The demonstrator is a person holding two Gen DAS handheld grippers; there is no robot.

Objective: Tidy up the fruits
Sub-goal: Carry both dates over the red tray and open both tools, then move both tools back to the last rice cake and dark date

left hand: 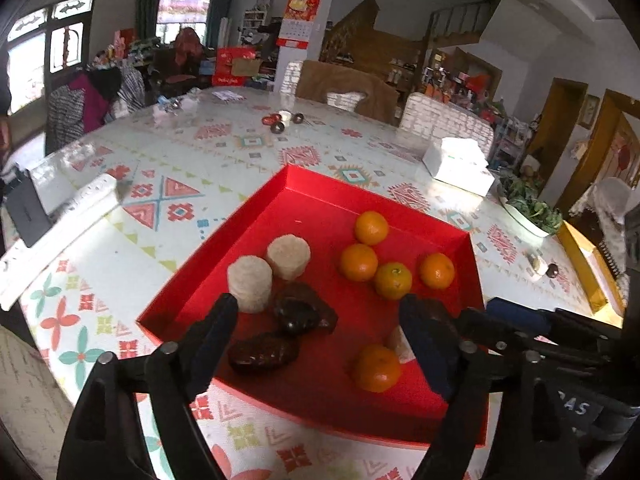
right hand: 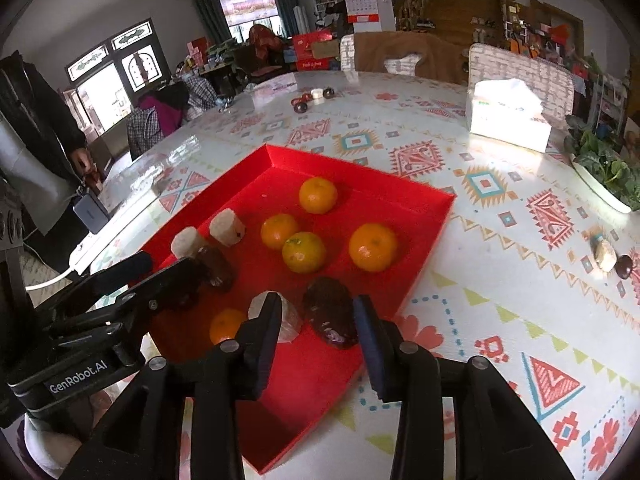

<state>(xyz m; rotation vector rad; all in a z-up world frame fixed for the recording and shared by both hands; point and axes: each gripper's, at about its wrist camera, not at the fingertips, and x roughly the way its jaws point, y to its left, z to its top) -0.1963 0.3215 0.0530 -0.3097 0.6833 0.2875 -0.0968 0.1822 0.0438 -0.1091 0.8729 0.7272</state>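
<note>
Now left claw (left hand: 318, 322) open above red tray (left hand: 304, 196).

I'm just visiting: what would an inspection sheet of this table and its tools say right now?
Surface: patterned tablecloth on a big table.
Job's things: red tray holding five oranges, two pale cylinders and dark brown pieces.
Clutter: tissue box, dish of greens, small items at the far end.
Grippers: left gripper open over the tray; right gripper open, with a dark piece between its fingers.
Cables: white power strip.
Surroundings: cluttered living room, staircase, windows.
</note>
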